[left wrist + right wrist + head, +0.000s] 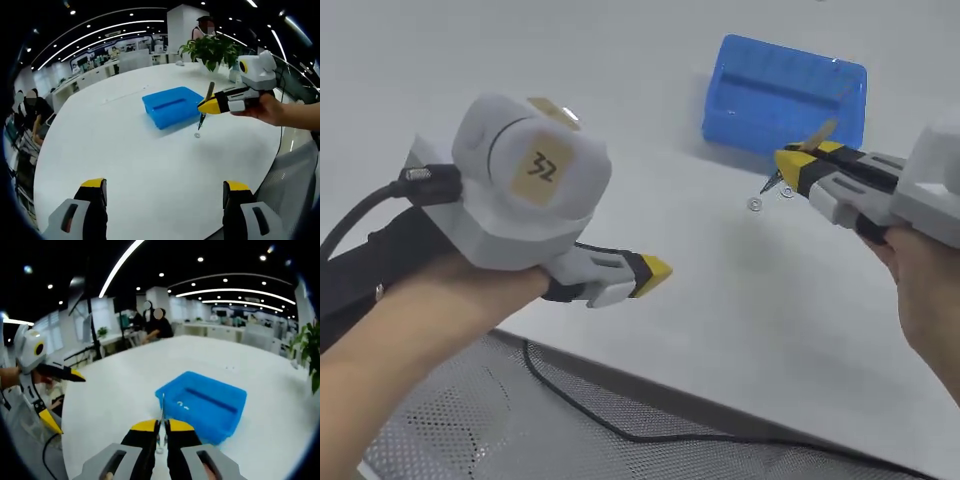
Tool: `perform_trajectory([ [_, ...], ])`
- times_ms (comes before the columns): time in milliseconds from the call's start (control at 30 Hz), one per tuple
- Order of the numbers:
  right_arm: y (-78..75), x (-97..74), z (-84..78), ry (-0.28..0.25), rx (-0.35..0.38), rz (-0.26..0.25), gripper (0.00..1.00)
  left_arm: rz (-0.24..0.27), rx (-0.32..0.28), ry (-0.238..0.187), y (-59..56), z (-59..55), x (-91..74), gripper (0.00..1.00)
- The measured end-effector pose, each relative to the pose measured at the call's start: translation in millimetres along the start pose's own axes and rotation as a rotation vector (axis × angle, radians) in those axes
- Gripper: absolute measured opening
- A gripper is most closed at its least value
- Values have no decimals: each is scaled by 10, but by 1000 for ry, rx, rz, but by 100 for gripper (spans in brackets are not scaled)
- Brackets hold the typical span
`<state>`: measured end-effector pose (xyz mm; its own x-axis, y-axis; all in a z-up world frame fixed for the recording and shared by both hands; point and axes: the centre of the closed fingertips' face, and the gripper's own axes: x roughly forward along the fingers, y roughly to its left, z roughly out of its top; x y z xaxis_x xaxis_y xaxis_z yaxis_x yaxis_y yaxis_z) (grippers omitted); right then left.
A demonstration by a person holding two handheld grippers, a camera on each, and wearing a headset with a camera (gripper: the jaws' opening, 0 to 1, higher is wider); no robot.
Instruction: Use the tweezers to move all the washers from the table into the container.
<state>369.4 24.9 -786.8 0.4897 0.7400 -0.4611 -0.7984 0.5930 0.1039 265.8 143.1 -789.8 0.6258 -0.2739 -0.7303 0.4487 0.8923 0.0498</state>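
A blue container [785, 95] stands on the white table [720, 290]. Two small washers [754, 204] lie on the table just in front of it. My right gripper [792, 162] is shut on the tweezers [772, 182], whose tips point down and hover just above the washers. In the right gripper view the tweezers [163, 410] stick out between the shut jaws of my right gripper [161, 429] toward the container [202, 405], which holds a few small pale specks. My left gripper [162, 187] is open and holds nothing, well short of the container [172, 105] and a washer [197, 135].
The table's near edge [650, 385] runs below my hands, with a black cable [580, 405] and a mesh chair seat under it. A potted plant [212, 50] stands at the table's far side. People sit at desks in the background.
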Motion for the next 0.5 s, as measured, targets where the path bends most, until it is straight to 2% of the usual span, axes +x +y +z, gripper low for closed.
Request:
perform_trajectory([
  [300, 11, 66, -96, 22, 7, -6, 4, 0, 4, 9, 1, -19, 6, 99],
  [467, 10, 83, -128, 23, 4, -10, 4, 6, 4, 12, 17, -28, -3, 99],
  [500, 6, 86, -106, 7, 3, -12, 4, 7, 5, 13, 16, -29, -3, 99],
])
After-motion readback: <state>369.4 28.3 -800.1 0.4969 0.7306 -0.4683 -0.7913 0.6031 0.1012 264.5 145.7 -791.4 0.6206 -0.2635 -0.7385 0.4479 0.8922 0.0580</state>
